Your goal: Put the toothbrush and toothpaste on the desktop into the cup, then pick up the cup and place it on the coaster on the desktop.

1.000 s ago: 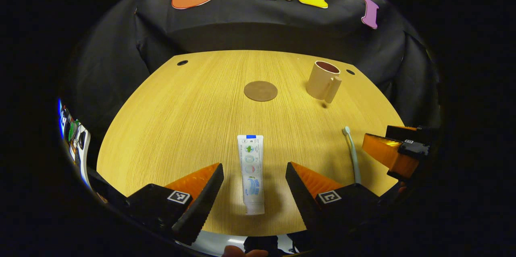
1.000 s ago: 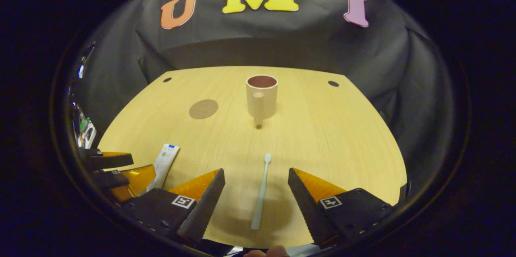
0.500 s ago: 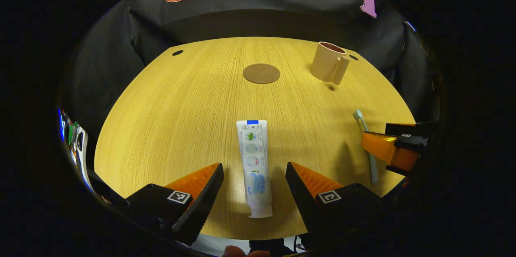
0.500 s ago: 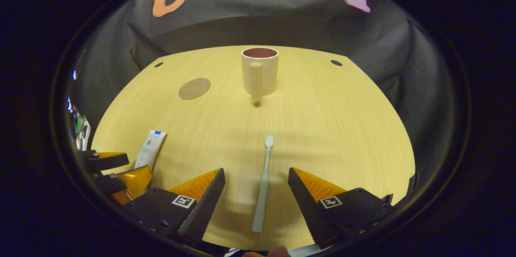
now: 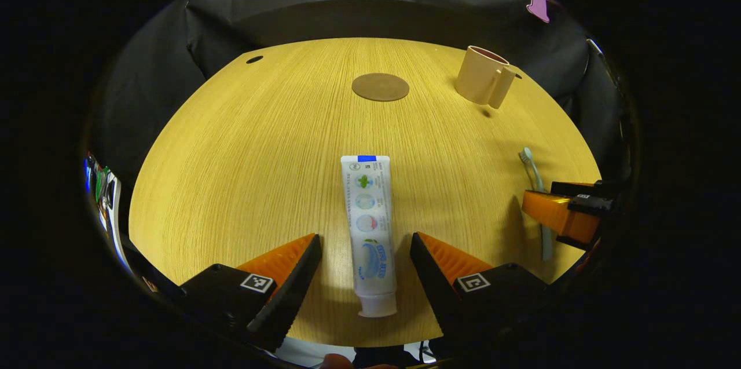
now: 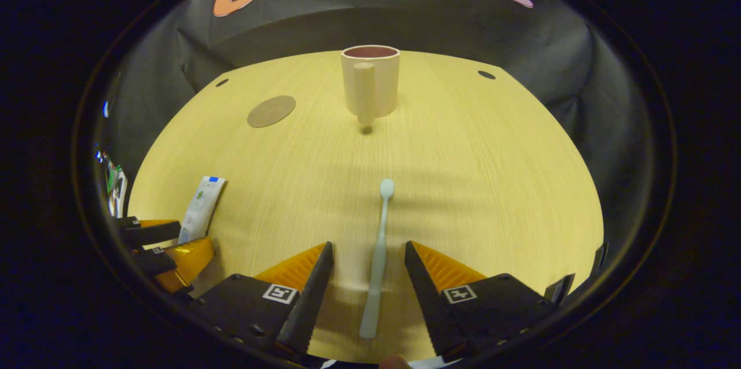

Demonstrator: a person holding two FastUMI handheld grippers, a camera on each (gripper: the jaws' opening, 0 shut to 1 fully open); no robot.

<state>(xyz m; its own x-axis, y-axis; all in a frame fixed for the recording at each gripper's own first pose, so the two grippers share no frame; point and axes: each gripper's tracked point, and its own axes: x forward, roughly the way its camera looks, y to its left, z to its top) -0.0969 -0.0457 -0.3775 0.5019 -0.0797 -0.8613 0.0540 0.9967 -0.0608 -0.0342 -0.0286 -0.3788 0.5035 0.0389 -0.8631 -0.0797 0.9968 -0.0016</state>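
A white toothpaste tube (image 5: pixel 369 224) lies flat on the wooden desktop (image 5: pixel 255 149), cap toward me, between the fingers of my open left gripper (image 5: pixel 366 244), not touching them. A pale toothbrush (image 6: pixel 377 253) lies lengthwise between the fingers of my right gripper (image 6: pixel 367 250), which stands open, its jaws narrowed around the handle with small gaps. The beige cup (image 6: pixel 370 84) stands upright ahead of it, handle toward me; in the left gripper view the cup (image 5: pixel 483 75) is at the far right. A round brown coaster (image 5: pixel 380 87) lies at the far middle, and the coaster (image 6: pixel 271 111) is left of the cup.
The right gripper (image 5: pixel 564 218) reaches in over the toothbrush (image 5: pixel 535 183) at the right edge of the left gripper view. The left gripper (image 6: pixel 168 247) sits over the toothpaste (image 6: pixel 200 209) at the lower left of the right gripper view. Small dark holes (image 6: pixel 485 75) mark the desktop's far corners.
Both grippers have come down and forward over their objects. The right gripper's jaws have narrowed around the toothbrush handle. Toothpaste, toothbrush, cup and coaster have not moved.
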